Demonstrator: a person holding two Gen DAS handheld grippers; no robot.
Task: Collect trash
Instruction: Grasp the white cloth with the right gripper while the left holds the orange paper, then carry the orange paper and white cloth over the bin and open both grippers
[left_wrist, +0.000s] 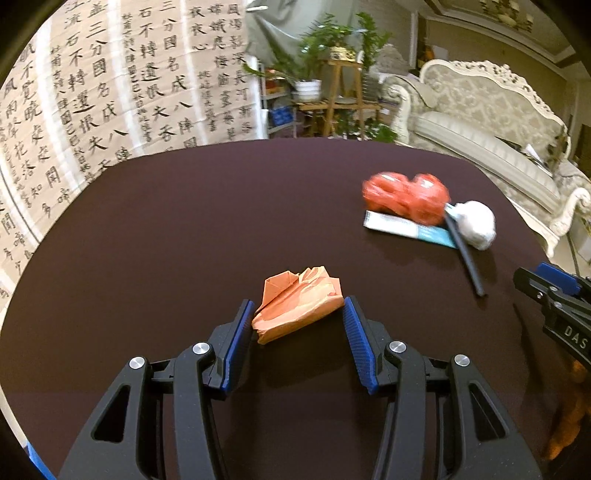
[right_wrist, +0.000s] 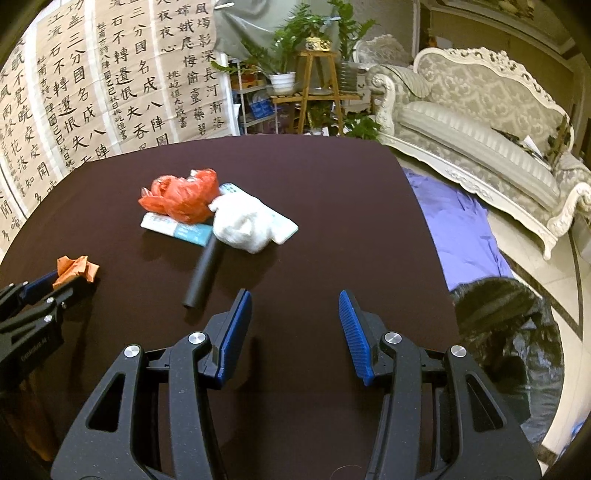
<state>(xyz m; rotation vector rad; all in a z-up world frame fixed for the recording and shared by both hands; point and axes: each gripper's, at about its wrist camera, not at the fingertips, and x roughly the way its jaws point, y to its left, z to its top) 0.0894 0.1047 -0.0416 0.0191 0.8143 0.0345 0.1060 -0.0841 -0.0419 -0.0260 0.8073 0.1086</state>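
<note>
A crumpled orange paper (left_wrist: 297, 304) lies on the dark brown table (left_wrist: 184, 221). My left gripper (left_wrist: 298, 314) is open with one finger on each side of the paper, close to its edges; it also shows in the right wrist view (right_wrist: 55, 282) with the paper (right_wrist: 75, 271). Farther right lies a pile: a red plastic bag (right_wrist: 181, 199), a white crumpled tissue (right_wrist: 245, 225), a teal-and-white packet (right_wrist: 177, 229) and a black tube (right_wrist: 205, 273). My right gripper (right_wrist: 295, 306) is open and empty above bare table, to the right of the tube.
A black trash bag (right_wrist: 506, 325) stands open on the floor beyond the table's right edge, beside a purple cloth (right_wrist: 454, 229). A cream sofa (right_wrist: 491, 122), a plant stand (right_wrist: 317, 85) and calligraphy sheets (right_wrist: 92, 85) are behind the table.
</note>
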